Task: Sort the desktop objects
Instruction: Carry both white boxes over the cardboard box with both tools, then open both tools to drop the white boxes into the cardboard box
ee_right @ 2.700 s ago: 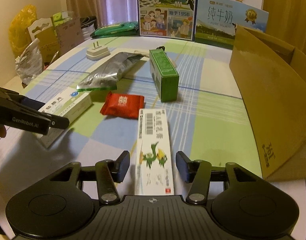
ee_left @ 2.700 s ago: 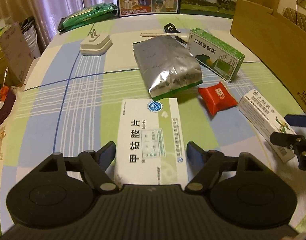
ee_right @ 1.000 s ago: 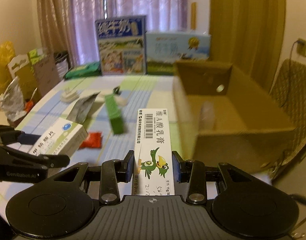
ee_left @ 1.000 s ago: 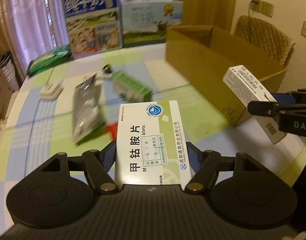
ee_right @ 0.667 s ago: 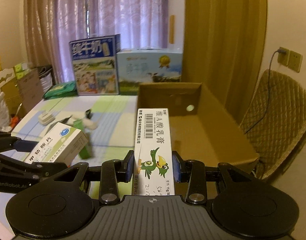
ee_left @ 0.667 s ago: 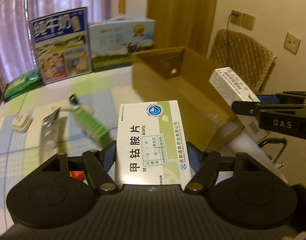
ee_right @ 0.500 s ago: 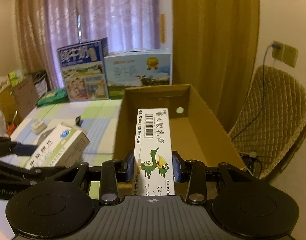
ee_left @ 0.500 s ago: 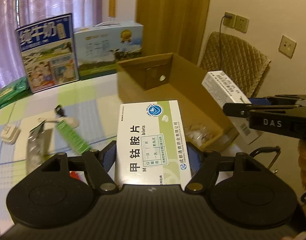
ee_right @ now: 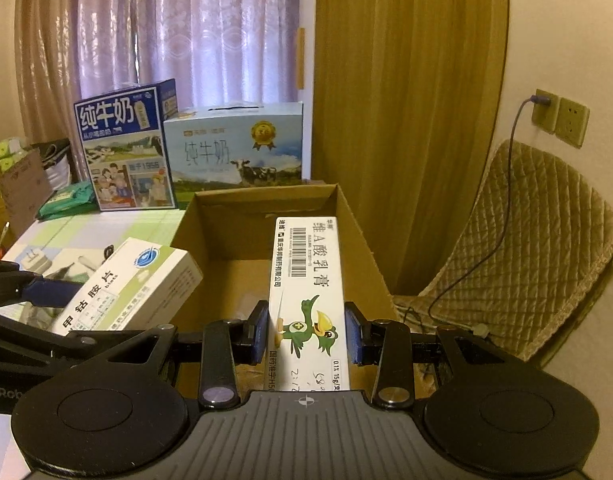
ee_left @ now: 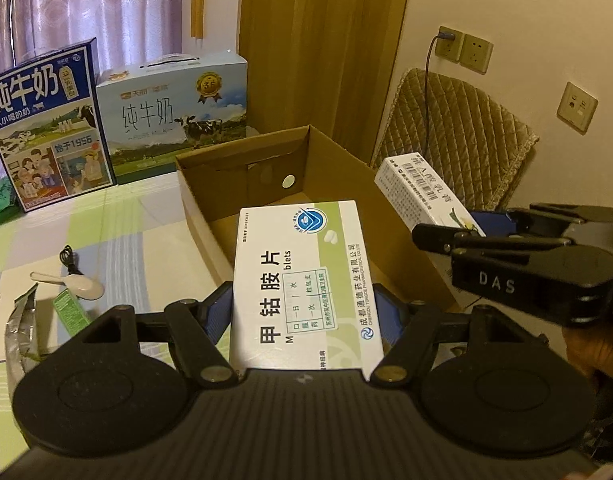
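My left gripper (ee_left: pixel 302 308) is shut on a white and green tablet box (ee_left: pixel 302 280), held in the air over the near left wall of the open cardboard box (ee_left: pixel 242 164). My right gripper (ee_right: pixel 306 332) is shut on a long white ointment box with a green bird (ee_right: pixel 306 296), held above the cardboard box (ee_right: pixel 266 200). In the left wrist view the ointment box (ee_left: pixel 418 192) and right gripper (ee_left: pixel 466 236) hover at the right. In the right wrist view the tablet box (ee_right: pixel 130 284) shows at the left.
Two milk cartons (ee_left: pixel 46 120) (ee_left: pixel 174 116) stand at the table's back. A green box (ee_left: pixel 68 308), a foil pouch (ee_left: pixel 20 332), a white spoon (ee_left: pixel 74 284) and a black cable (ee_left: pixel 68 260) lie on the checked cloth. A quilted chair (ee_right: pixel 526 248) stands right of the cardboard box.
Both grippers closed on their boxes on the table, lifted them, and swung right. Both boxes now hover over the cardboard box.
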`<state>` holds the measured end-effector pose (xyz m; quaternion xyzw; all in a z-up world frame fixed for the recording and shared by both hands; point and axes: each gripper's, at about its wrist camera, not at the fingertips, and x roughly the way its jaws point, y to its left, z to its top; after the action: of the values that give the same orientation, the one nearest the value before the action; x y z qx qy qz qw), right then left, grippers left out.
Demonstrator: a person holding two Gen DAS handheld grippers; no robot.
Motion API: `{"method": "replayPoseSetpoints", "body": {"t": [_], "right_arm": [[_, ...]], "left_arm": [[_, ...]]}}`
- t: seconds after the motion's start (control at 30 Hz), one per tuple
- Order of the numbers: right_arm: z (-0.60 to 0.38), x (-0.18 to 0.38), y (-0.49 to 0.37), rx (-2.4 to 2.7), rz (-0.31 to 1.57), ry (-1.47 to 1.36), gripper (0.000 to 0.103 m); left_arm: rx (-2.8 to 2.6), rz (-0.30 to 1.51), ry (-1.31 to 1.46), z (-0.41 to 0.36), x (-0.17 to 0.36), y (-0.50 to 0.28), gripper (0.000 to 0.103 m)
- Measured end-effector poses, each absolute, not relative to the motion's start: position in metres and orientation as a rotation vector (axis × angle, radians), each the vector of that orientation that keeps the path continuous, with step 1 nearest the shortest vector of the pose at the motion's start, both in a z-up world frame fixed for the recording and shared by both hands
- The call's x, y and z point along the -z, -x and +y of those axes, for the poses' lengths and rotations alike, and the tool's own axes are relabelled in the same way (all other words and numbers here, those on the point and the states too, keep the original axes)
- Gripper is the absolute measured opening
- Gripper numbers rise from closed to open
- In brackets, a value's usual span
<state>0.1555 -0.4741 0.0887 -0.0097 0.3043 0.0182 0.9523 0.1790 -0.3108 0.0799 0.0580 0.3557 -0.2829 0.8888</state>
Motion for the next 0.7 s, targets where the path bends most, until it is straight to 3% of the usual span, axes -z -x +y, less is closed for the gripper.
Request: {"method": "replayPoseSetpoints", "body": {"t": [0.7], "right_arm": [[-0.489, -0.065, -0.177, -0.03, 0.654, 0.002, 0.036]], "left_arm": [[0.573, 0.779, -0.11, -0.334, -0.06, -0.206, 0.068]]}}
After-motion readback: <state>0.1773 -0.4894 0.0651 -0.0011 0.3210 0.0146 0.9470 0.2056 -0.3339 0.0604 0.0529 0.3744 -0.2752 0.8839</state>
